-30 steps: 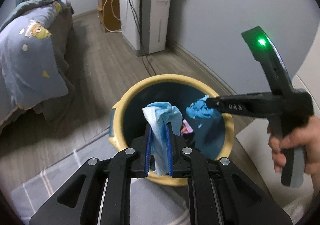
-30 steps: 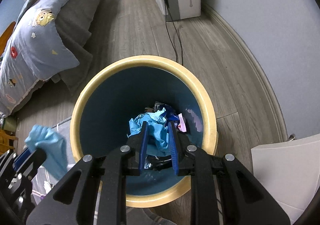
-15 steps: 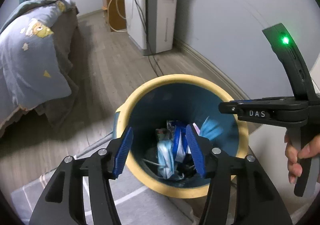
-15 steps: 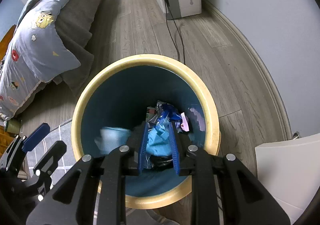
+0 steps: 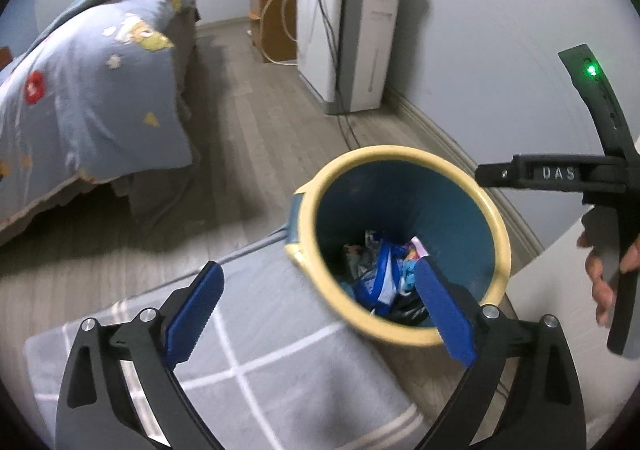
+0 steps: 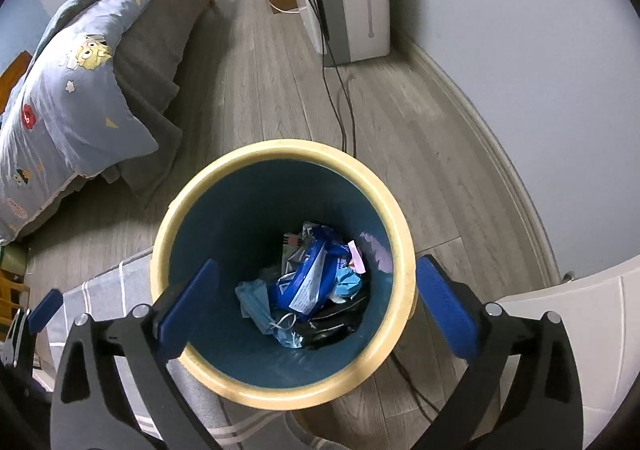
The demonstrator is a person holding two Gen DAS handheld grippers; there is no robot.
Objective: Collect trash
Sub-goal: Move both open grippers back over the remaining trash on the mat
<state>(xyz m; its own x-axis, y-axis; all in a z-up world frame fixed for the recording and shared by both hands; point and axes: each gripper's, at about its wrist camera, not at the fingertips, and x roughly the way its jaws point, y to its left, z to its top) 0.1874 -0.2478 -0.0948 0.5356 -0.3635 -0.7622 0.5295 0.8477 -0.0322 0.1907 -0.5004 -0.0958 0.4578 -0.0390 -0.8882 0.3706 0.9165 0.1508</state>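
A: Trash (image 6: 308, 290) was lying in a heap at the bottom of the bin (image 6: 192, 206), blue wrappers, crumpled blue paper and something black, none of it in either tool any more

B: So both pieces got dropped?

A: Yes. A second earlier the left gripper (image 5: 316, 310) was pinching a pale blue wad above the rim, and the right gripper (image 6: 316, 302) had its pads squeezed on another blue scrap over the opening. Now both sets of jaws were opening and stood spread wide, with nothing between the pads; through each gap only the bin and its contents showed

B: Where did the two tools sit relative to the bin?

A: The right one was looking almost straight down into the mouth, so the drop went cleanly inside. The left had swung off to the side, one blue finger over the grey checked rug (image 5: 260, 350) and the other in front of the yellow rim. From that view the right tool's handle with its green light was visible too, held in a hand (image 5: 604, 274)

B: Anything left lying on the floor?

A: None that I could see on the wooden floor (image 6: 280, 90) or the rug, though much of the room was outside both views. My reading was that this pair of items was finished, and both tools were free to fetch more if any remained
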